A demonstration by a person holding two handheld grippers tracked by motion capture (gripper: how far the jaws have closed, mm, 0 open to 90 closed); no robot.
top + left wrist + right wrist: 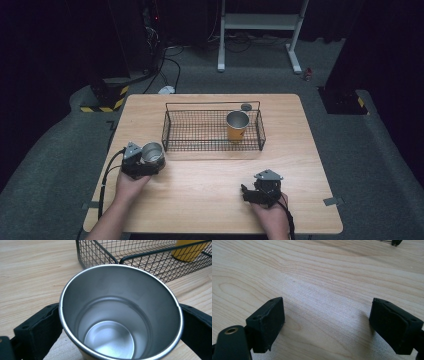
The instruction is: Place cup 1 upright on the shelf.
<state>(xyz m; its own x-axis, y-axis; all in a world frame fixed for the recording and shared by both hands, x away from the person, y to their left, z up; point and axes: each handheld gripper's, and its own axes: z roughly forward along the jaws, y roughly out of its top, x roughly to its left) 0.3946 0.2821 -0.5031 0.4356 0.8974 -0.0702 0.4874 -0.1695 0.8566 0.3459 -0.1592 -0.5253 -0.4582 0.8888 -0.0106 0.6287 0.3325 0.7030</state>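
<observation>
An empty steel cup (152, 153) stands upright at the left of the table, and my left gripper (142, 162) is shut on it. In the left gripper view the cup (120, 315) sits between both black jaws, its mouth facing the camera. A yellow cup with a steel rim (237, 125) stands inside the black wire basket (172, 130) at the table's far middle; the basket's corner (117, 261) lies just beyond the held cup. My right gripper (250, 192) rests low near the front right, open, with bare wood between its jaws (327, 322).
The wooden table (210, 175) has free room between the grippers and in front of the basket. A small dark round object (246, 106) lies behind the basket. Beyond the table are a white stand frame (260, 22) and floor cables.
</observation>
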